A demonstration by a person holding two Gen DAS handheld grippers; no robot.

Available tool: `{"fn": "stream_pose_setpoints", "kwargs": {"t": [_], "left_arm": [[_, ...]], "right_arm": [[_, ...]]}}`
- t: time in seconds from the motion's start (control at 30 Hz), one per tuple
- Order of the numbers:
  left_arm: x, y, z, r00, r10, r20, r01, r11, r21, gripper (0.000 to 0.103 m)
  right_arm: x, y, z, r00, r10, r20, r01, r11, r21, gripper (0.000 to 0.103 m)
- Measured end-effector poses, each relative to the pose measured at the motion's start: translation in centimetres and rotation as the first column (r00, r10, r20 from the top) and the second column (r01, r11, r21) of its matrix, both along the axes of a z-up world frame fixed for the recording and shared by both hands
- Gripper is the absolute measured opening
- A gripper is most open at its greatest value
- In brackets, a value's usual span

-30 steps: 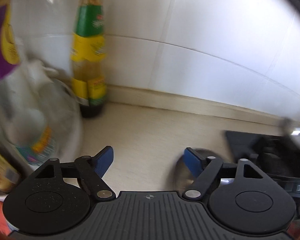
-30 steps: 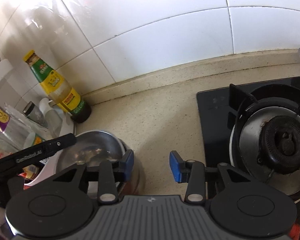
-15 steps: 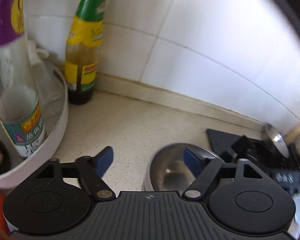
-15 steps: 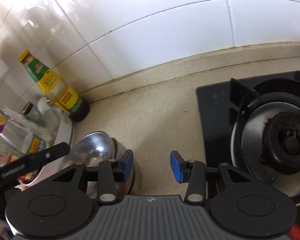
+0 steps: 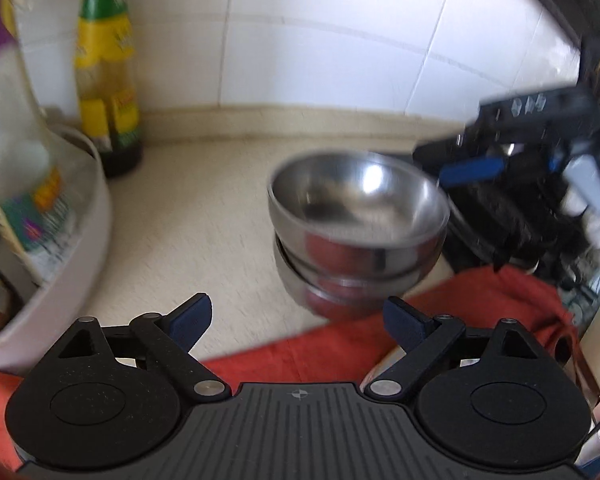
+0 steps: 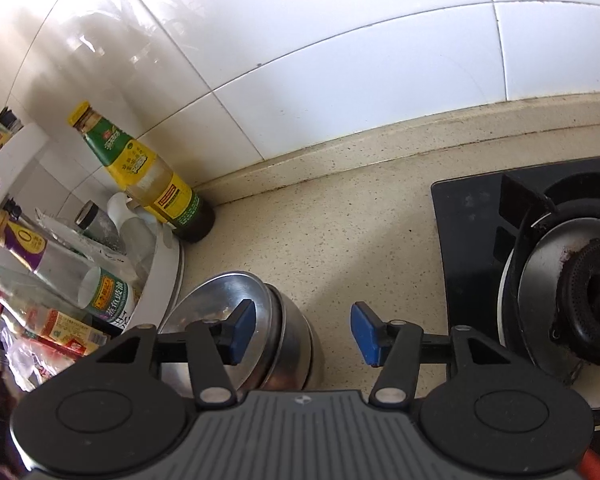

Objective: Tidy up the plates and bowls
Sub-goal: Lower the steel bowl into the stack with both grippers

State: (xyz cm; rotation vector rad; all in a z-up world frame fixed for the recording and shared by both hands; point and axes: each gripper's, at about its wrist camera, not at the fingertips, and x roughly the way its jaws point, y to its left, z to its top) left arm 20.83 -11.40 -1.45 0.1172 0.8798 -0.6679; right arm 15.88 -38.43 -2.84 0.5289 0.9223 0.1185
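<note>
Perhaps "菜籽油" on bottle label [image 6: 107, 300]

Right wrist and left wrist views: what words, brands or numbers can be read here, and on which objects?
No text can be quoted reliably.
Tall glass sauce bottle with green-and-yellow labels: print too small to read.
Clear bottle with green label in the white round rack: Chinese characters, too unclear to quote.
Left wrist view: every label is blurred.
</note>
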Motion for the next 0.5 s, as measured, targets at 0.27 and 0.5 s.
{"fn": "stream_pose_setpoints", "kwargs": {"t": [0.27,0.5], "left_arm": [[1.0,-1.7,-1.7,0.997,-0.073,-0.015,0.073,0.997,-0.006,0.095],[1.6,-2.6,-2.4,0.992,-0.127,-0.008,0.127,0.992,-0.014,0.095]], "right_arm": [[0.6,1.9,-2.8,0.999,0.037,-0.031,-0.036,0.999,0.012,0.052],[0.8,1.8,-5.2,0.997,0.031,-0.072,-0.027,0.998,0.049,0.052]]}}
